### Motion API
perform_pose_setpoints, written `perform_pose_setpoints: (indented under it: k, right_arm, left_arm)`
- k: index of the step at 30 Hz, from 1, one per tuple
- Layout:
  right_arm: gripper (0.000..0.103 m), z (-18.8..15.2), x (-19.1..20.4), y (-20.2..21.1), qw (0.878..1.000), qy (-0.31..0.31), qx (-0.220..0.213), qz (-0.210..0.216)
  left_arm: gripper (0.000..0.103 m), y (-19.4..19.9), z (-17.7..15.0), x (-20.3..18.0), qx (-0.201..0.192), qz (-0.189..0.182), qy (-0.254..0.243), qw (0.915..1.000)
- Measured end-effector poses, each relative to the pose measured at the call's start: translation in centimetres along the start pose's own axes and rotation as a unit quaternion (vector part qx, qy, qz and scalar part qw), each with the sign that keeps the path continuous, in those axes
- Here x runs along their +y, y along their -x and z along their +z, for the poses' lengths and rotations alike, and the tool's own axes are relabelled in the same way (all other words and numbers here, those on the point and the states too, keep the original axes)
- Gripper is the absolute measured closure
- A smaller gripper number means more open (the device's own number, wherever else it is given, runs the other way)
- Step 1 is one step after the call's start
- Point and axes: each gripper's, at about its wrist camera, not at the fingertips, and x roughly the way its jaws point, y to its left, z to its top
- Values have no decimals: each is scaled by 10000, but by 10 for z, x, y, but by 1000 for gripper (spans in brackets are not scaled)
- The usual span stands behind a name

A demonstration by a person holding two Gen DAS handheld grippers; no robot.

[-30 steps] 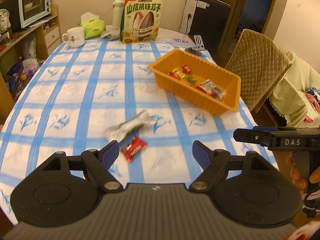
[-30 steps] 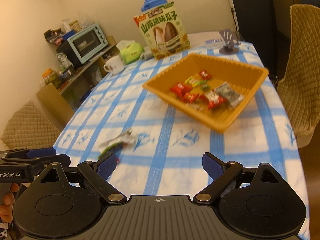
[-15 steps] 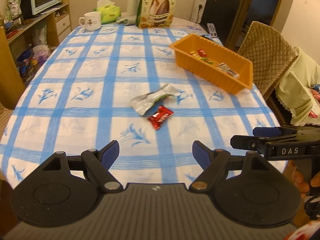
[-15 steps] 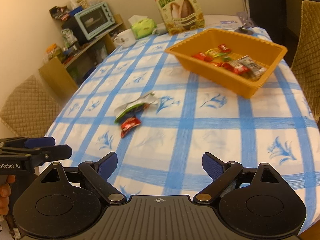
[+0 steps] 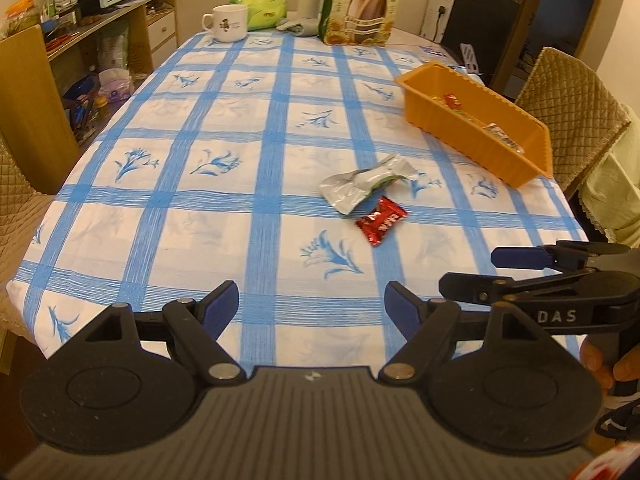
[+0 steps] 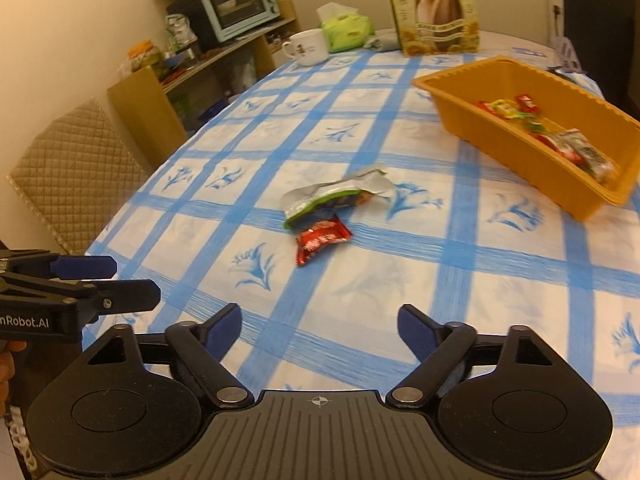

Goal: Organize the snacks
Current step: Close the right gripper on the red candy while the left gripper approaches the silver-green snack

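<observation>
Both tongs, L [image 5: 311,307] and R [image 6: 319,326], are held wide and empty over the near table edge. Two loose snacks, a red candy [image 6: 322,238] touching a silver pouch [image 6: 334,196], are seen well ahead of the tongs, approx centred for R, ahead-right for L, so R is judged better lined up. The candy's long axis runs diagonally, near-left to far-right; the orange bin [image 6: 516,148] w/ other snacks lies farther ahead-right.

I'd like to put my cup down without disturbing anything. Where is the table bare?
Bare cloth runs along the left half, from the white mug down to the near edge. It's crowded around the silver packet and red candy, beside the orange tray.
</observation>
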Motion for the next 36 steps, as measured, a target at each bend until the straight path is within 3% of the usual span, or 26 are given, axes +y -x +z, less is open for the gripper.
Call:
perform_pose_setpoints:
  k: [10, 25, 36]
  right_arm:
    - [48, 27, 1, -43, 10000, 0, 60, 59]
    - [60, 49, -6, -88, 9990, -367, 191, -167]
    - [71, 56, 9, -104, 9977, 383, 200, -528]
  left_arm:
    - [25, -24, 16, 12, 20, 171, 48, 9998]
    - [26, -56, 39, 27, 105, 254, 46, 9996]
    - [26, -67, 53, 30, 75, 261, -28, 9996]
